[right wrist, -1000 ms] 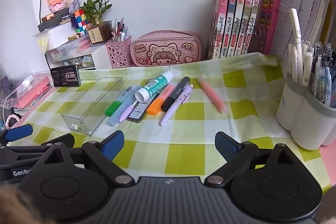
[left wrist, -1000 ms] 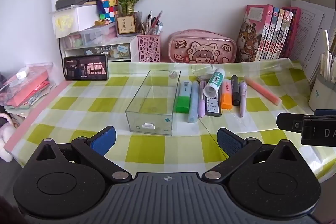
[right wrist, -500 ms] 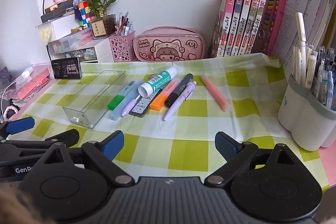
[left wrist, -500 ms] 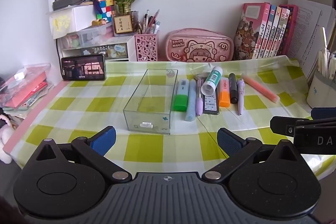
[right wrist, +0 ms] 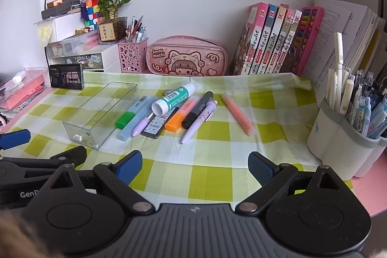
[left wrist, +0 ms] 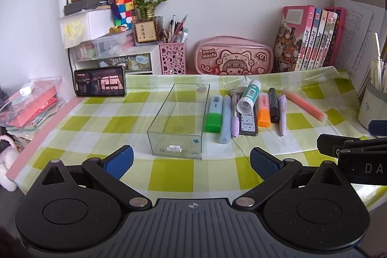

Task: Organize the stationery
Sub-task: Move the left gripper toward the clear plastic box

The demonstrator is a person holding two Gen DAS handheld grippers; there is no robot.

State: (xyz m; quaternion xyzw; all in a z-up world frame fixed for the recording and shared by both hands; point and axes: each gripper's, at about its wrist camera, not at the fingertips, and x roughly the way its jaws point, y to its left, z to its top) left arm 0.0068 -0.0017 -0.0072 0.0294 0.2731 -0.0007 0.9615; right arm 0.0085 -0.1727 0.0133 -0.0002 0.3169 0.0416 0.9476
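Desk: green-and-white checked cloth [left wrist: 174, 171] is covering the work surface, with a pink pencil case [left wrist: 233, 59], a row of books [left wrist: 312, 38] and a phone [left wrist: 99, 84] standing along the wall.
Target container: clear tray [left wrist: 179, 121] is sitting empty, lengthwise toward the wall, left of the loose items.
Stationery: green highlighter [left wrist: 214, 113], blue marker [left wrist: 225, 119], lilac pen [left wrist: 234, 116], lead-refill case [left wrist: 248, 121], orange highlighter [left wrist: 263, 110], black marker [left wrist: 273, 105] and a pale purple pen [left wrist: 281, 113] are lying side by side just beside the tray; a glue stick [left wrist: 249, 98] is resting on top of the row, and a peach highlighter [left wrist: 304, 104] is lying apart to the right.
Left gripper [left wrist: 191, 160]: hovering low over the near edge of the cloth, fingers spread wide and holding nothing.
Right gripper [right wrist: 194, 165]: also hanging over the near cloth, fingers spread wide and empty.
Step in hand: judged to be the approach to a first pick, with nothing yet in the tray.
Doing it well: the glue stick is probably best taken first, since it is lying on the others and is likely to roll; closing across its barrel, not its ends, should keep the row from being scattered.
Placing: items are likely fitting best laid parallel to the tray's long walls.
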